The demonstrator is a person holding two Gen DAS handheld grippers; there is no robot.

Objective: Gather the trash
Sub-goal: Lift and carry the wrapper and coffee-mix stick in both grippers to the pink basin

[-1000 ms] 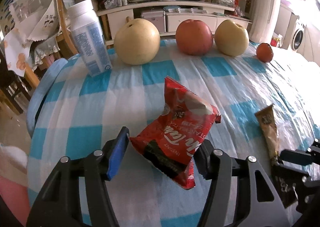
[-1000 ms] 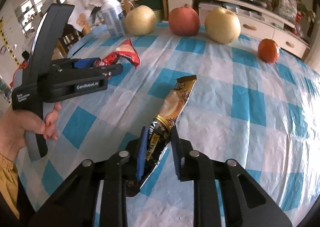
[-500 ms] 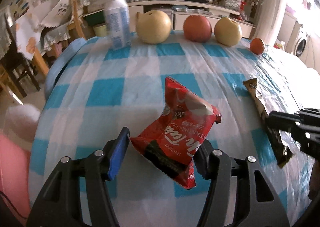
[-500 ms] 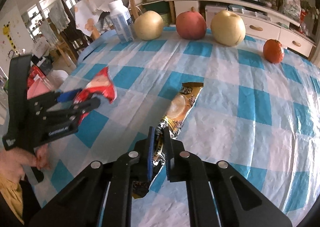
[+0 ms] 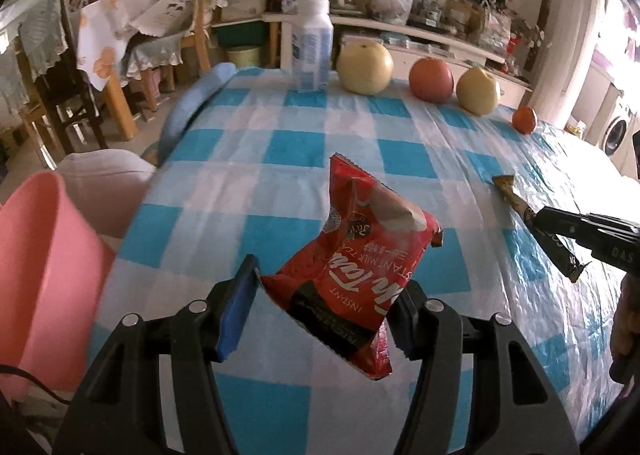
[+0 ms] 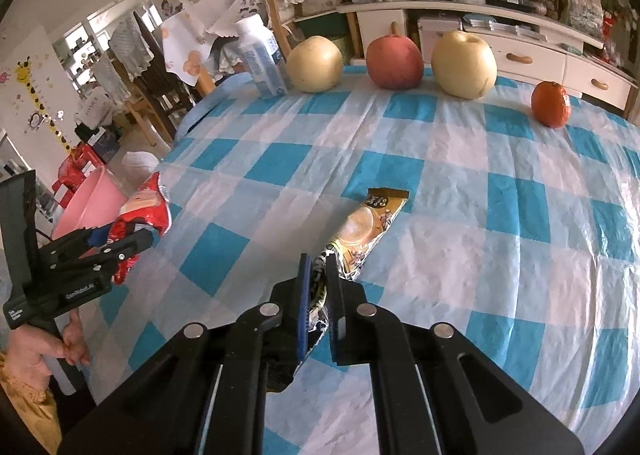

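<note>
My left gripper (image 5: pixel 324 315) is shut on a red milk-tea packet (image 5: pixel 360 263) and holds it above the table's left edge; it also shows in the right wrist view (image 6: pixel 140 223). My right gripper (image 6: pixel 318 299) is shut on a gold-brown stick wrapper (image 6: pixel 368 231), lifted slightly off the checked cloth; the wrapper also shows in the left wrist view (image 5: pixel 528 219). A pink bin (image 5: pixel 44 279) stands on the floor left of the table, and appears in the right wrist view (image 6: pixel 90 207).
A white bottle (image 5: pixel 310 47), two pears (image 5: pixel 365 65) (image 5: pixel 478 91), a red apple (image 5: pixel 432 79) and an orange (image 5: pixel 525 119) line the far edge of the blue-checked table (image 5: pixel 280 191). Chairs (image 5: pixel 80 95) stand to the left.
Both grippers have pulled back and up from the table with their wrappers. The left gripper has moved left toward the table edge, bringing the pink bin into view.
</note>
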